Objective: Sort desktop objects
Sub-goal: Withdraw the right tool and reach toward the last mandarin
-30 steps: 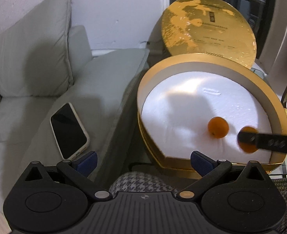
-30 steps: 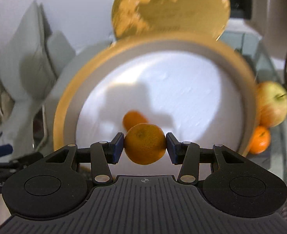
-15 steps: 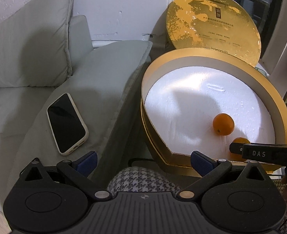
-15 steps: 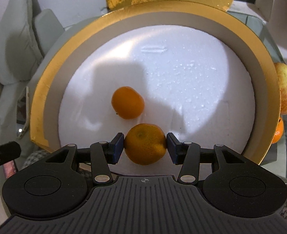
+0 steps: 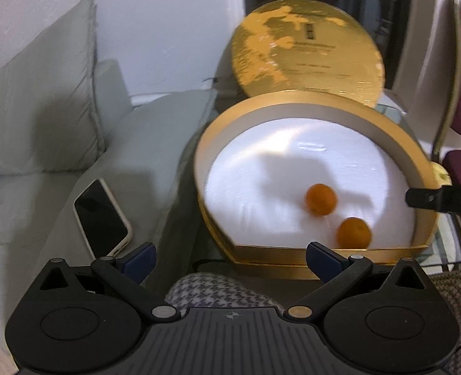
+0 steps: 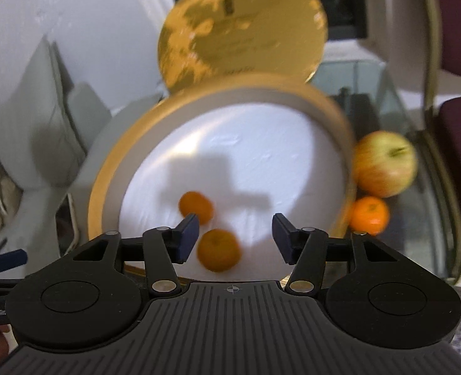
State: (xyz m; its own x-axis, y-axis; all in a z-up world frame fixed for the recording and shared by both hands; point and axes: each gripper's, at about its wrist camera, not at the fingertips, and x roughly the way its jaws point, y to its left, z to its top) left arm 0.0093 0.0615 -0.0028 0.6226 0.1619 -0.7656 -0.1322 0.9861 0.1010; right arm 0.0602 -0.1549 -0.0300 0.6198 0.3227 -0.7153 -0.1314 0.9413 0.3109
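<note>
Right gripper [image 6: 233, 237] jaws apart, nothing in them; near mandarin [image 6: 219, 250] sits loose on the white foam inside the gold box [image 6: 105, 168], close to the front rim, just beside the second mandarin [image 6: 196, 207] but whether they touch I can't tell. Left gripper [image 5: 229, 259] jaws wide apart, empty, hanging short of the box over a houndstooth-clad knee. Outside the box on the glass counter [image 6: 418, 234]: apple [image 6: 383, 164] and third mandarin [image 6: 369, 215], both right against the box wall. Lid [image 6: 241, 28] stands upright behind the box. Phone [image 5: 102, 218] on the sofa [image 5: 43, 125], well apart from the rest. Handling guess: mandarins light, round, soft-skinned, so they roll on the foam and bruise under hard squeeze; take across the widest part, light clamp. Apple heavier, firm, waxy and wide for the jaws; grip across its middle, centred, or it squirts out. The third mandarin is tucked against the wall, so approach from the open side.
</note>
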